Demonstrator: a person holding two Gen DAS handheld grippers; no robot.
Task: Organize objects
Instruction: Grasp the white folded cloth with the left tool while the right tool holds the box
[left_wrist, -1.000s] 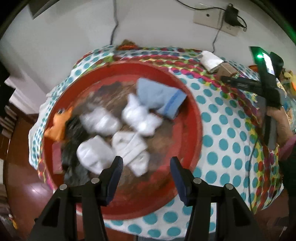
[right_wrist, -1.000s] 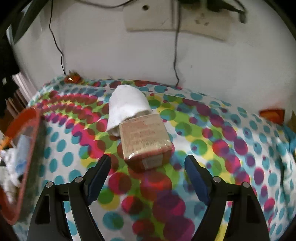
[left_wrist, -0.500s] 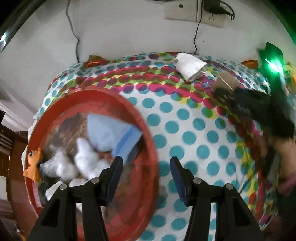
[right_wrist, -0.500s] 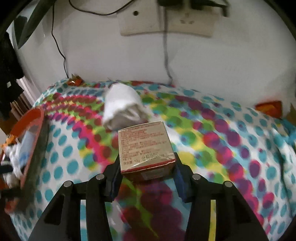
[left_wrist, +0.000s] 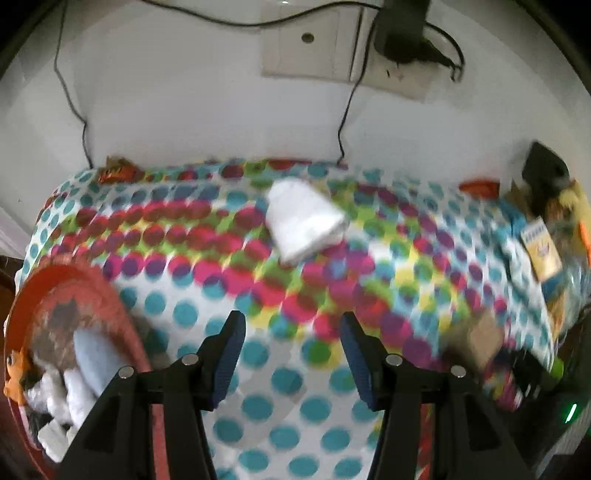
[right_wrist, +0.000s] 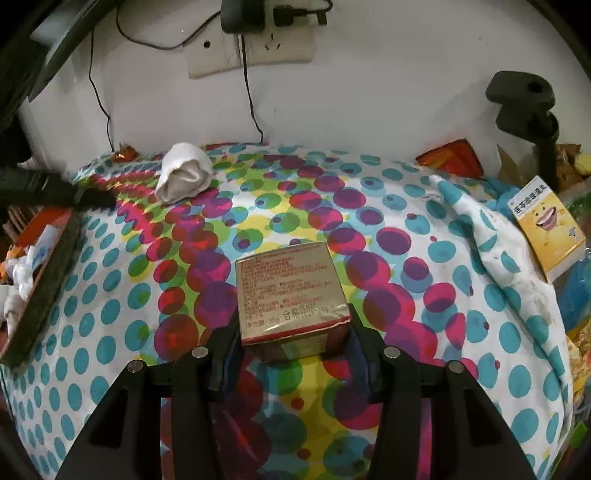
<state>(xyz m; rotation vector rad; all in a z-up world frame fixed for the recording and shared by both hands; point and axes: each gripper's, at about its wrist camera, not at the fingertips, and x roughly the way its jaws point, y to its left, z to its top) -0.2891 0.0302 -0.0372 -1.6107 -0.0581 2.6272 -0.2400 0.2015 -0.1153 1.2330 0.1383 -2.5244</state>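
My right gripper is shut on a small gold and red box, held just above the dotted tablecloth. The same box is a blur at the right of the left wrist view. My left gripper is open with nothing between its fingers, over the cloth. A rolled white sock lies ahead of it near the wall, also in the right wrist view as the sock. The red tray with several white and blue socks is at the lower left.
The tray's edge shows at the left of the right wrist view. A yellow carton, an orange packet and a black clamp stand crowd the right end. Wall sockets with cables hang behind.
My right gripper closed on the box and carried it away from the white sock. My left gripper swung right from over the tray to the open cloth, facing the sock.
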